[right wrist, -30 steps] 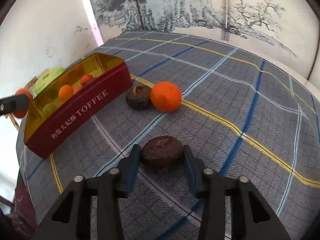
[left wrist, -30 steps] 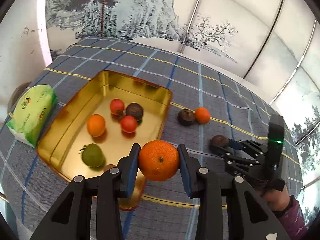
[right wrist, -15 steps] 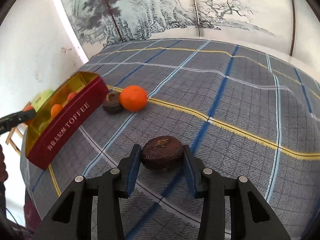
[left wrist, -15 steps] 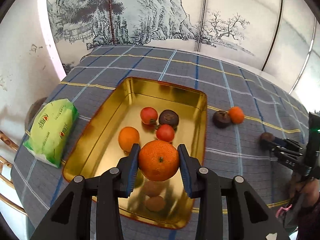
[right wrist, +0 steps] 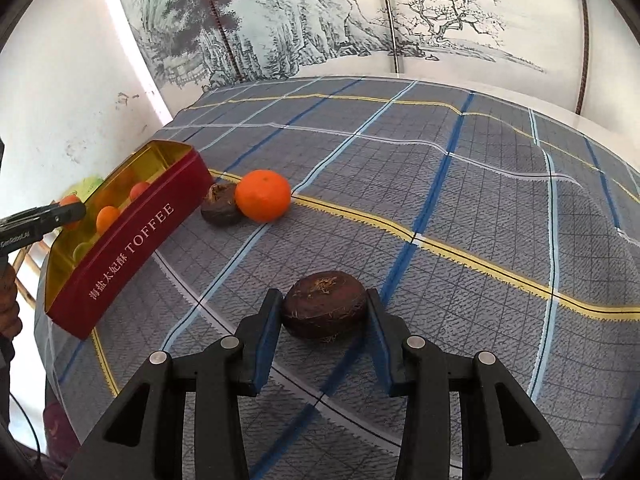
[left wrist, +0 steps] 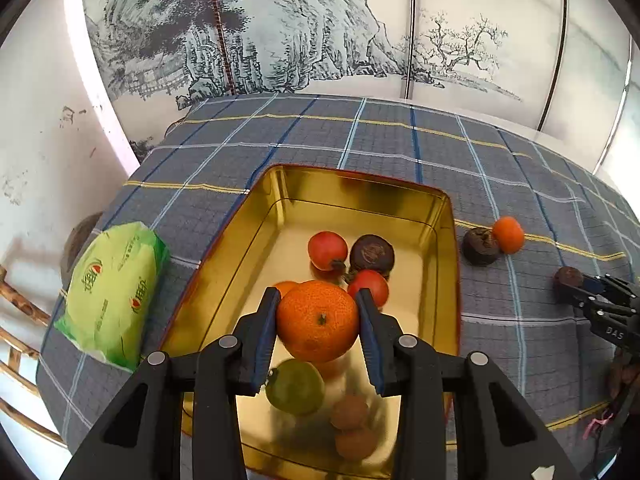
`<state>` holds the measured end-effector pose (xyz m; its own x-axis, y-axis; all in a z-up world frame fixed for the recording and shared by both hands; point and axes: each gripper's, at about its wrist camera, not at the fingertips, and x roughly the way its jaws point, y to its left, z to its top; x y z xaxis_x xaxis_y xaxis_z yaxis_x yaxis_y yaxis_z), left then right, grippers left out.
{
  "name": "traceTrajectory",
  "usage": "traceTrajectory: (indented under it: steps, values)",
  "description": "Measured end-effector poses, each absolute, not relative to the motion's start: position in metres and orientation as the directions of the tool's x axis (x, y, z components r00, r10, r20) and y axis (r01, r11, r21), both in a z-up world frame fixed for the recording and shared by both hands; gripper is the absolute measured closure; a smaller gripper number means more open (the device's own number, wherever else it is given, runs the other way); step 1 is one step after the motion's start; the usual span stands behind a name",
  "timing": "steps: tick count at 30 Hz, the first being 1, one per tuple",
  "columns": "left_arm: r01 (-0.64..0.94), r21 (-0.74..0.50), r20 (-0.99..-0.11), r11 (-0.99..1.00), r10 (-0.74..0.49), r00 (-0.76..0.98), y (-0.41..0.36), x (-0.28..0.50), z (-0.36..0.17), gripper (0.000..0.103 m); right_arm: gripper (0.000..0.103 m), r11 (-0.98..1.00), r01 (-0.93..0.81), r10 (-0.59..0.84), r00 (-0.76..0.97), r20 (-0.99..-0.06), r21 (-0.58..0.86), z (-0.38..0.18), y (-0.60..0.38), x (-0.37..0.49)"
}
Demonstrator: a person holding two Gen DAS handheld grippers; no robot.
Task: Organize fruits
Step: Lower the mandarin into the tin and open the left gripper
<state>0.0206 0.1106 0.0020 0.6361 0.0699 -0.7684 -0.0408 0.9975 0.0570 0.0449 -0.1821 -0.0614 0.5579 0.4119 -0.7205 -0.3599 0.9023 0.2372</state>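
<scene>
Left wrist view: the left gripper (left wrist: 318, 322) is closed on a large orange (left wrist: 318, 321), both blue pads pressed against its sides, and holds it above the gold tin (left wrist: 438, 216). Inside the tin, two red fruits (left wrist: 327, 249) and a dark round fruit (left wrist: 372, 254) lie at 12 o'clock from the held orange. A green fruit (left wrist: 295, 387) lies at 6 o'clock, with two brown fruits (left wrist: 350, 412) beside it toward 5 o'clock. A green packet (left wrist: 114, 294) rests on the plaid tablecloth (left wrist: 360, 136) at 9 o'clock, just outside the tin wall. At 2 o'clock, a small orange (left wrist: 508, 234) touches a dark fruit (left wrist: 480, 246) on the cloth.

Right wrist view: the right gripper (right wrist: 324, 306) brackets a brown fruit (right wrist: 324, 305) with its pads at both sides. Whether the fruit is lifted or resting on the cloth cannot be determined. At 11 o'clock, the small orange (right wrist: 263, 195) and its dark neighbour (right wrist: 220, 209) lie just beside the tin's red outer wall (right wrist: 132, 244), marked TOFFEE.
</scene>
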Motion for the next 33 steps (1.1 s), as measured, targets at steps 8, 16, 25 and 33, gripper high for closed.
traceTrajectory:
  steps: [8,16,25,33]
  values:
    - [-0.028,0.096,-0.777,0.995,0.093,0.622,0.116,0.036,-0.006,0.068,0.061,0.902,-0.359,0.412,0.558,-0.720,0.238,-0.062,-0.183,0.046]
    - [-0.028,0.123,-0.779,0.992,0.114,0.616,0.121,0.049,-0.010,0.068,0.061,0.903,-0.358,0.411,0.558,-0.721,0.238,-0.062,-0.183,0.046]
    - [-0.022,0.154,-0.783,0.988,0.135,0.608,0.125,0.061,-0.014,0.068,0.061,0.904,-0.356,0.409,0.559,-0.721,0.237,-0.062,-0.183,0.047]
    - [-0.011,0.177,-0.786,0.984,0.148,0.600,0.126,0.069,-0.018,0.068,0.061,0.904,-0.355,0.409,0.560,-0.721,0.237,-0.062,-0.183,0.048]
